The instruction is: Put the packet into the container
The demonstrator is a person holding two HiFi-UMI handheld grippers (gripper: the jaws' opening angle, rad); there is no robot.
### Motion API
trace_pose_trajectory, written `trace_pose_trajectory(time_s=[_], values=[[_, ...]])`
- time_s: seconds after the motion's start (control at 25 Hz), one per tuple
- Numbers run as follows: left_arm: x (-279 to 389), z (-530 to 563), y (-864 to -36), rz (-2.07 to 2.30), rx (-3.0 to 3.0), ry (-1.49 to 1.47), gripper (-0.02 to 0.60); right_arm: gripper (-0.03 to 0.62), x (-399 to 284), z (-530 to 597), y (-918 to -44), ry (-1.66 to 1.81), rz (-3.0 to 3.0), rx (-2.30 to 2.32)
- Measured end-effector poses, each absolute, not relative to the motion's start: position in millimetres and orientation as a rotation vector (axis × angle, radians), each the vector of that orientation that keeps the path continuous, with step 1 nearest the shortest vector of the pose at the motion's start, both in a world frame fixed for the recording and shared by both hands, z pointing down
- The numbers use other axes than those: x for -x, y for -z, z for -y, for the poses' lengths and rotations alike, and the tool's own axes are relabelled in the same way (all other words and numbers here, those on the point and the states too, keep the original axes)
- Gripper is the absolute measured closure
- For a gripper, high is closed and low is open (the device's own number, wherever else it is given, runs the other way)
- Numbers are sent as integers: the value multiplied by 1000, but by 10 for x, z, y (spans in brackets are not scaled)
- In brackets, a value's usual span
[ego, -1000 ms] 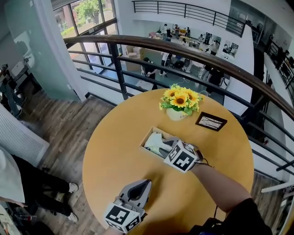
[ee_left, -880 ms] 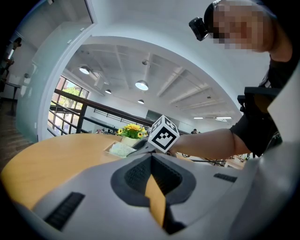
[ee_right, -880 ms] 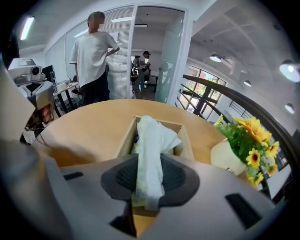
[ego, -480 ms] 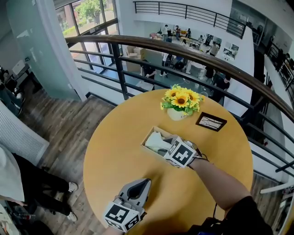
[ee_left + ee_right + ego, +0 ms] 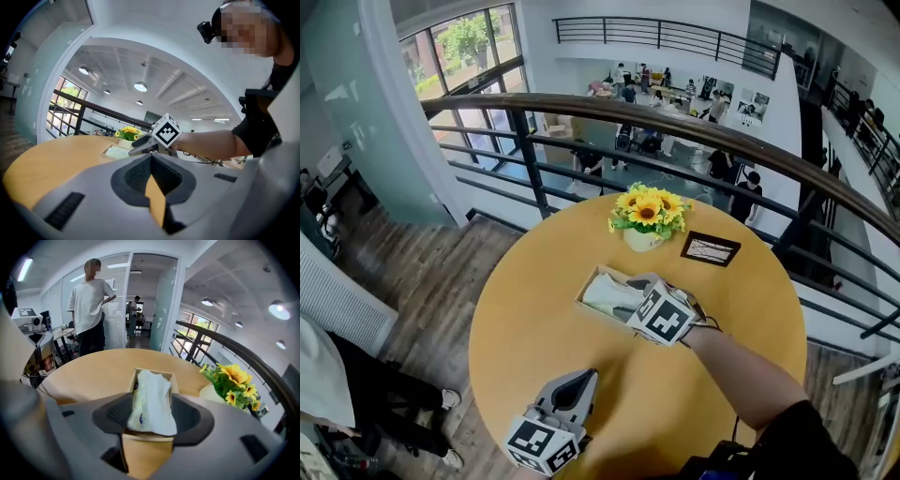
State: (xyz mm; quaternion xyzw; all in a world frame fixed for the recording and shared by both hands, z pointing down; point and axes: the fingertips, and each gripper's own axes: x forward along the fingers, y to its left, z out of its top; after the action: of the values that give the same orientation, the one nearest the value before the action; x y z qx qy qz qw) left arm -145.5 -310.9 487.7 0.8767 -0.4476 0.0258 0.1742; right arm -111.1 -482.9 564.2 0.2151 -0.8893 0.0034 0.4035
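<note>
White packet (image 5: 152, 394): lies in wooden container (image 5: 174, 380), between spread jaws.
Right gripper (image 5: 151, 408): jaws just opening, wide apart, gripping nothing.
Left gripper (image 5: 151, 155): jaws pressed together, empty.

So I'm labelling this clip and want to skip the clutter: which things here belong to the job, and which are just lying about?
Part of the job:
- packet, in the container
- container
- right gripper, open; its jaws have just been opening, the packet between them but unpinched

Just lying about:
- pot of sunflowers
- picture frame
- left gripper, shut and empty
</note>
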Motion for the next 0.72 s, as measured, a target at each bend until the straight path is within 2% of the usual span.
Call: trace_pose_trajectory(time_s=[0.48, 0.56, 0.72], values=[[1173, 2673, -4510, 1175, -2564, -31, 577, 354, 505, 4051, -4676, -54, 2446, -909], [1125, 2541, -4424, 1153, -2592, -31, 577, 455, 372, 3826, -4496, -72, 2492, -1016], [1084, 2259, -4264, 1138, -2629, -48, 577, 540, 244, 3262, -4218, -40, 2554, -1113]])
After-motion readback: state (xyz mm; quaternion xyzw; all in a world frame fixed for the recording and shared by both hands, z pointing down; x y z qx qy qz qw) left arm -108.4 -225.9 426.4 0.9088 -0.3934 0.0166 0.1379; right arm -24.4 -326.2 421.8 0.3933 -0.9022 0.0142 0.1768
